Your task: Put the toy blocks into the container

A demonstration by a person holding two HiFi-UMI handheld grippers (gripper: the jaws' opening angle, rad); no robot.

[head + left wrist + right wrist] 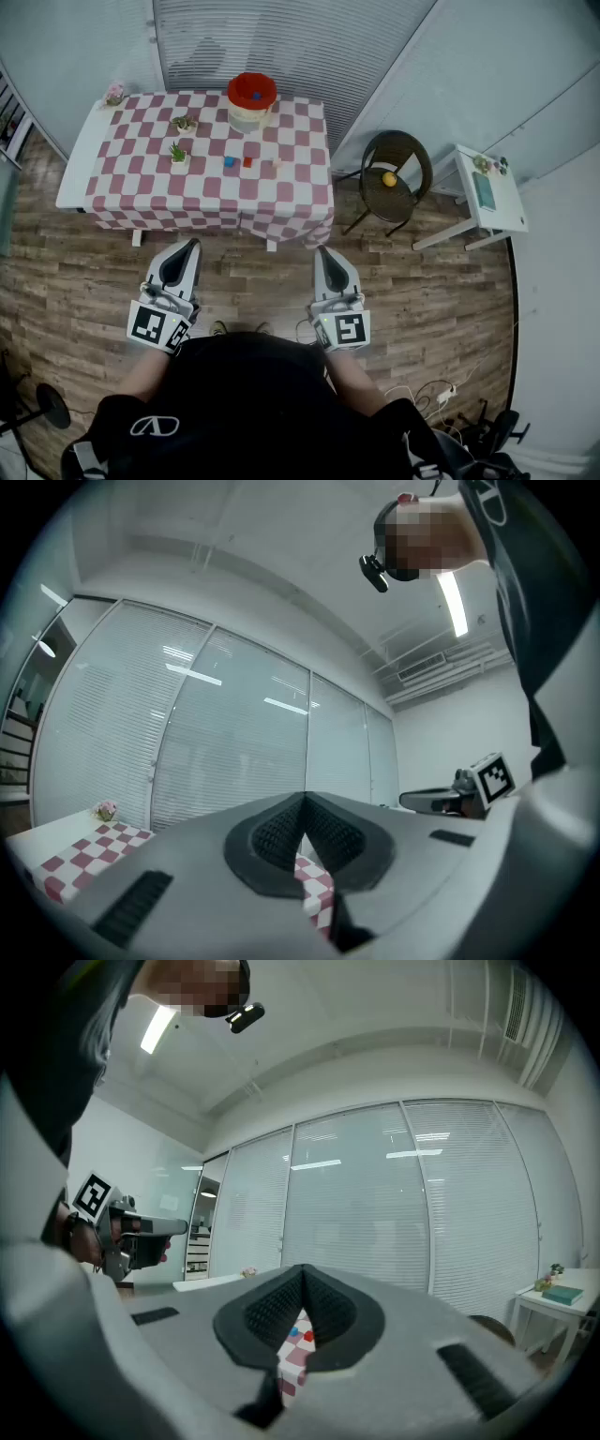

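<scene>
Far ahead, the checkered table (141, 187) carries a clear container with a red lid (251, 101). On the cloth in front of it lie a blue block (229, 161), a red block (247, 161) and a pale block (277, 163). My left gripper (187, 247) and right gripper (324, 253) hang over the wooden floor, well short of the table, both shut and empty. In the left gripper view the left gripper (304, 799) has its pads meeting. Below the right gripper's (302, 1269) closed tip, the blue block (298, 1331) and red block (307, 1336) show small.
Two small potted plants (180, 141) and a flower pot (114, 93) stand on the table's left half. A dark round chair (394, 178) with a yellow thing (388, 178) on it stands right of the table. Beyond it is a white side table (487, 192). Cables (441, 389) lie on the floor at lower right.
</scene>
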